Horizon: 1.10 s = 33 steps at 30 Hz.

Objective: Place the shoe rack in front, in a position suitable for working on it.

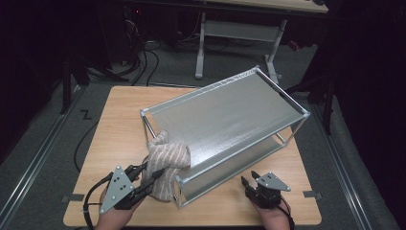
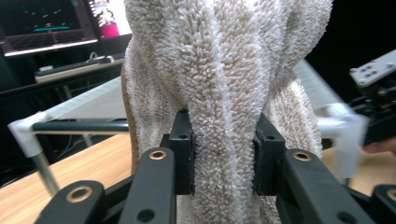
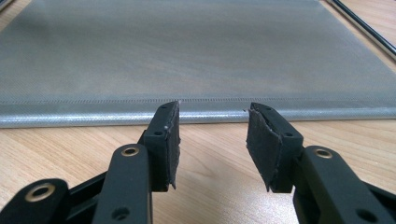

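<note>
Cream striped terry towel, bunched, draped over the rack's near-left corner

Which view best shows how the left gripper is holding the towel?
The left gripper view: the towel runs up between the left gripper pads, which pinch a thick fold. The high view shows the towel draped over the near corner of the metal shelf, but the grip itself is small there. The right gripper view faces the shelf's lower panel.

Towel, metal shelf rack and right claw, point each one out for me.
towel (image 1: 165, 158), high view, on its bunched striped middle.
metal shelf rack (image 1: 225, 115), high view, on its bare top panel.
right claw (image 3: 212, 140), right gripper view, midway between its open tips.
</note>
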Available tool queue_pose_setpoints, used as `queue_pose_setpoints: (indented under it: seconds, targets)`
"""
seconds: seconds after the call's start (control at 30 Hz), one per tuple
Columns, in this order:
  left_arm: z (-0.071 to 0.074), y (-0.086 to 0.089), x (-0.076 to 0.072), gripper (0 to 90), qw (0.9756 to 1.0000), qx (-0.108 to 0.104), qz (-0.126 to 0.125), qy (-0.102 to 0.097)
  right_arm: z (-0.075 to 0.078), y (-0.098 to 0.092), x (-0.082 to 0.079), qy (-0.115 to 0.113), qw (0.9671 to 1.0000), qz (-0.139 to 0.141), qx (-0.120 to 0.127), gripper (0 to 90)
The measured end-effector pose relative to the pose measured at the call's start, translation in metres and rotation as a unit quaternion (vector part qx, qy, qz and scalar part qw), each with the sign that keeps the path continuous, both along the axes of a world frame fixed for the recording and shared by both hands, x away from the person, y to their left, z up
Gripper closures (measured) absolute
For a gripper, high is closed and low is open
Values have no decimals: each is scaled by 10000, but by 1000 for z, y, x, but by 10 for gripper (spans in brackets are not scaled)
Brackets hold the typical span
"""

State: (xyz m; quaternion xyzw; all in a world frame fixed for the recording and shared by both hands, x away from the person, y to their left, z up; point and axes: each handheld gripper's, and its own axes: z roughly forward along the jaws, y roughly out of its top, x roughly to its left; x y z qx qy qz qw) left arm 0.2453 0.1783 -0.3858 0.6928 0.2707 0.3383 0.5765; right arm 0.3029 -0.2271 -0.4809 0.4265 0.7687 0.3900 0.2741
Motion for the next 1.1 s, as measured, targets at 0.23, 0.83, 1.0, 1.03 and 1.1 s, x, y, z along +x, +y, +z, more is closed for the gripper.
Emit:
queue_pose_setpoints:
  seconds: [0.23,0.83,1.0,1.03,1.1]
  targets:
    - [-6,19,25,675,9994,-60,308,108,-1,1,0,29,10000,-10,-11,541]
    - [4,56,95,679,9892,262,1415,288,-1,-3,1,19,10000,-44,62,539]
    - [4,59,101,679,9880,290,1485,309,-1,-2,1,1,9999,-38,107,581]
    - [4,58,101,680,9880,311,1484,306,-1,-2,1,-5,9999,-61,104,574]
    - [6,58,101,680,9881,352,1471,294,0,-3,2,-21,9999,-113,107,566]
